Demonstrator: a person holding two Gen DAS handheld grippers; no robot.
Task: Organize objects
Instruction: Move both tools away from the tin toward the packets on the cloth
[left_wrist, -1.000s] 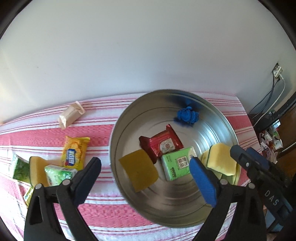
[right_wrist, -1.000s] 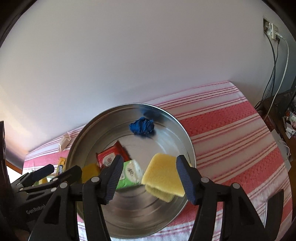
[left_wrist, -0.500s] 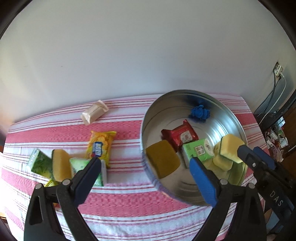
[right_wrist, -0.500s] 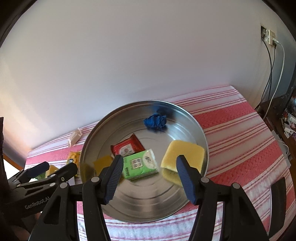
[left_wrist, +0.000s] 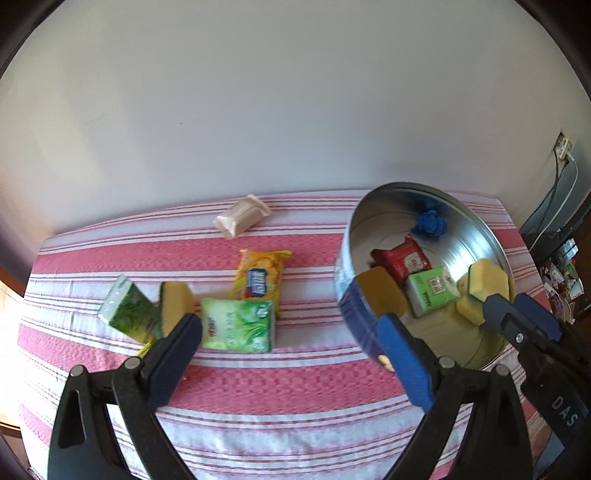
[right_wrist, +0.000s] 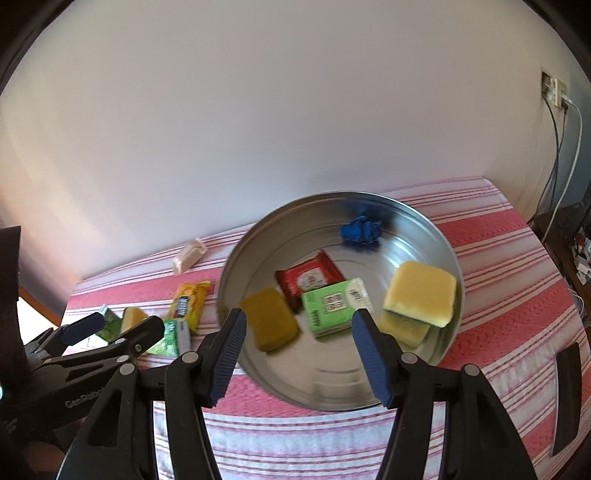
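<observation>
1. White wall behind; table under red-and-white striped cloth (left_wrist: 295, 387).
2. Round metal tin (right_wrist: 417, 365) at cloth's right side. Inside: blue crumpled scrap (right_wrist: 360, 230) at 12 o'clock, red packet (right_wrist: 310, 277) at centre, green packet (right_wrist: 334, 306) beside it, dark-yellow sponge (right_wrist: 269, 323) at 8, pale-yellow sponge (right_wrist: 421, 293) at 3 atop another sponge.
3. Outside, left of the tin: beige wrapped bar (left_wrist: 242, 220), yellow snack packet (left_wrist: 260, 278), green tissue pack (left_wrist: 238, 330), green box (left_wrist: 129, 312), upright sponge (left_wrist: 175, 306).
4. Left gripper (left_wrist: 291, 363): jaws apart, empty.
5. Right gripper (right_wrist: 299, 354): jaws apart, empty, over the tin's near rim.
</observation>
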